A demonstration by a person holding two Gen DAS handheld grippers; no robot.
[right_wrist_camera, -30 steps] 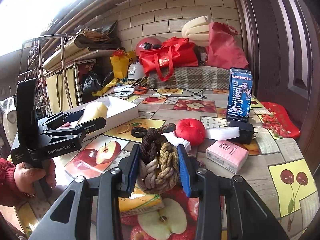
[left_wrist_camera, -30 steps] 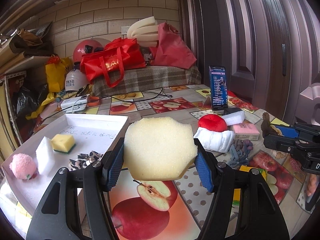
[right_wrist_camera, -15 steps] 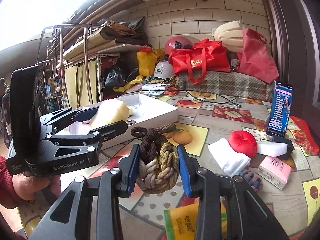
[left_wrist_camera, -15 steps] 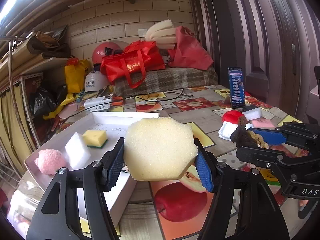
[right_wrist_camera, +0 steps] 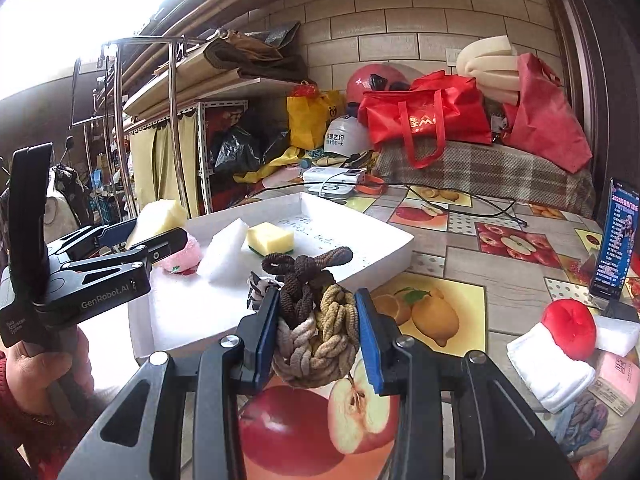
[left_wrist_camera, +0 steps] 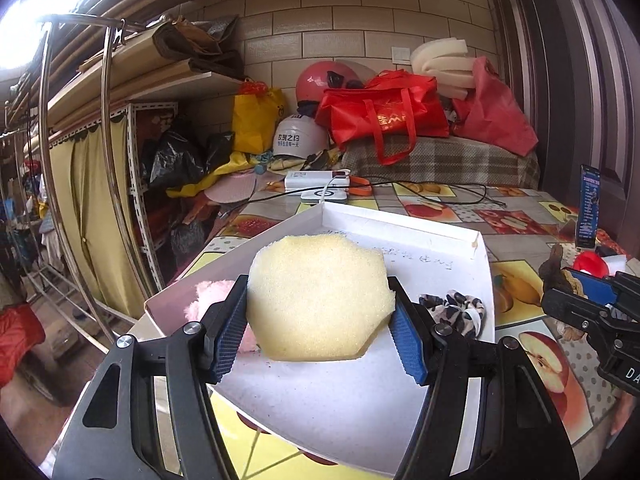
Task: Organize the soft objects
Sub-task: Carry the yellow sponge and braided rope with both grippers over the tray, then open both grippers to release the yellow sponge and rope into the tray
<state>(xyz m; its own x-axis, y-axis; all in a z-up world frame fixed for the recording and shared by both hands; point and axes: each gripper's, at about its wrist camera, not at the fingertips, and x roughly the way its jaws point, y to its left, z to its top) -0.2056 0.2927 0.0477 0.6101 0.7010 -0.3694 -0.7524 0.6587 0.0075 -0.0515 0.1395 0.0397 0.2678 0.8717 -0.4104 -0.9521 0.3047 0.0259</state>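
1. At the left, our left gripper [left_wrist_camera: 318, 320] is clamped on a pale yellow sponge [left_wrist_camera: 318, 300], held above the near left part of the white tray [left_wrist_camera: 440, 236] — not yet set down.
2. In the tray we count four things already sorted, left to right in the right wrist view: one pink pompom [right_wrist_camera: 182, 256], one white foam block [right_wrist_camera: 226, 256], one yellow-and-green scrub sponge [right_wrist_camera: 270, 239], and one patterned scrunchie [left_wrist_camera: 454, 312] near the tray's front edge.
3. In the middle, our right gripper [right_wrist_camera: 316, 330] is clamped on one bundle of braided hair ties [right_wrist_camera: 314, 320], over the table just in front of the tray.
4. At the right, still on the table [right_wrist_camera: 460, 264]: one red pompom [right_wrist_camera: 570, 330] resting on one folded white cloth [right_wrist_camera: 550, 368], one white foam piece [right_wrist_camera: 616, 338], one pink tissue pack [right_wrist_camera: 616, 382], and one grey-purple bundle of ties [right_wrist_camera: 582, 416].
5. We judge the job roughly half done — four placed, two in our grip, about five left.
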